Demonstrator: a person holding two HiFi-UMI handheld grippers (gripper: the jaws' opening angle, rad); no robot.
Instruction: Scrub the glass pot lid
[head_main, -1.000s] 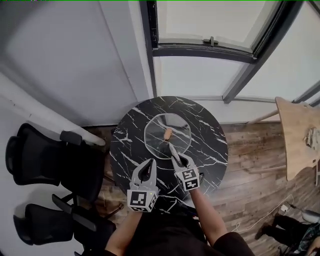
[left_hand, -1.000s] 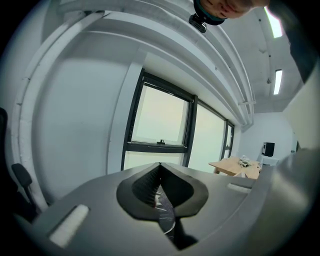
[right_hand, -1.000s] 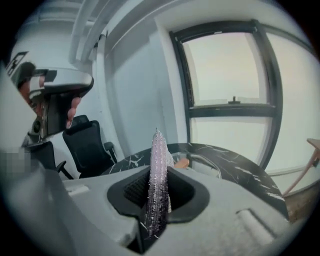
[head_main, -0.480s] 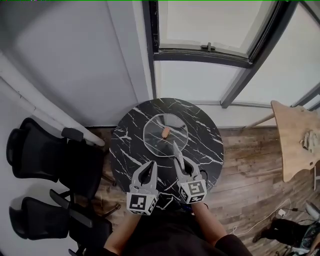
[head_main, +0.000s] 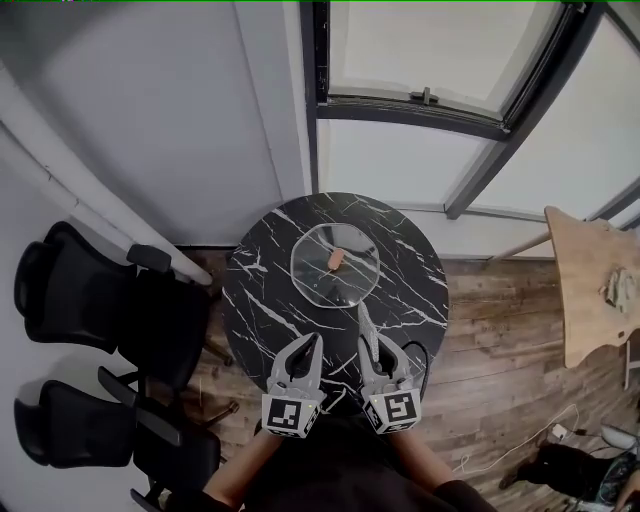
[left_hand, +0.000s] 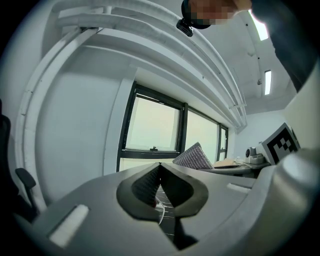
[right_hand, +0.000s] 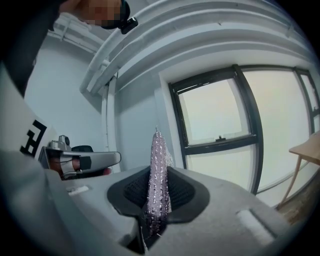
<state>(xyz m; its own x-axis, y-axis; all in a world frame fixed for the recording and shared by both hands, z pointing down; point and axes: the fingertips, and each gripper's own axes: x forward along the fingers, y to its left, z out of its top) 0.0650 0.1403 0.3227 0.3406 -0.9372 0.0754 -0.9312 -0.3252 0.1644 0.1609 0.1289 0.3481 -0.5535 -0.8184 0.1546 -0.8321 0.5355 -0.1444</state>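
The glass pot lid (head_main: 335, 262) lies flat on the far half of the round black marble table (head_main: 270, 300), its small brown knob (head_main: 334, 259) pointing up. Both grippers hover at the table's near edge, short of the lid. My left gripper (head_main: 311, 343) is shut with nothing between its fingers (left_hand: 160, 166). My right gripper (head_main: 369, 347) is shut on a silvery mesh scrubber (right_hand: 158, 165), whose tip (head_main: 362, 320) sticks out toward the lid. In the left gripper view the scrubber (left_hand: 193, 157) shows to the right. Only a sliver of the lid's rim shows between the left jaws.
Two black office chairs (head_main: 85, 305) (head_main: 95, 440) stand left of the table. A wooden table (head_main: 595, 280) is at the right, above a plank floor with a cable (head_main: 500, 445). A wall and a dark-framed window (head_main: 420, 95) lie beyond the table.
Both grippers have drawn back toward me. The right gripper with the scrubber has left the lid's near rim and now sits at the table's near edge. The lid has not moved.
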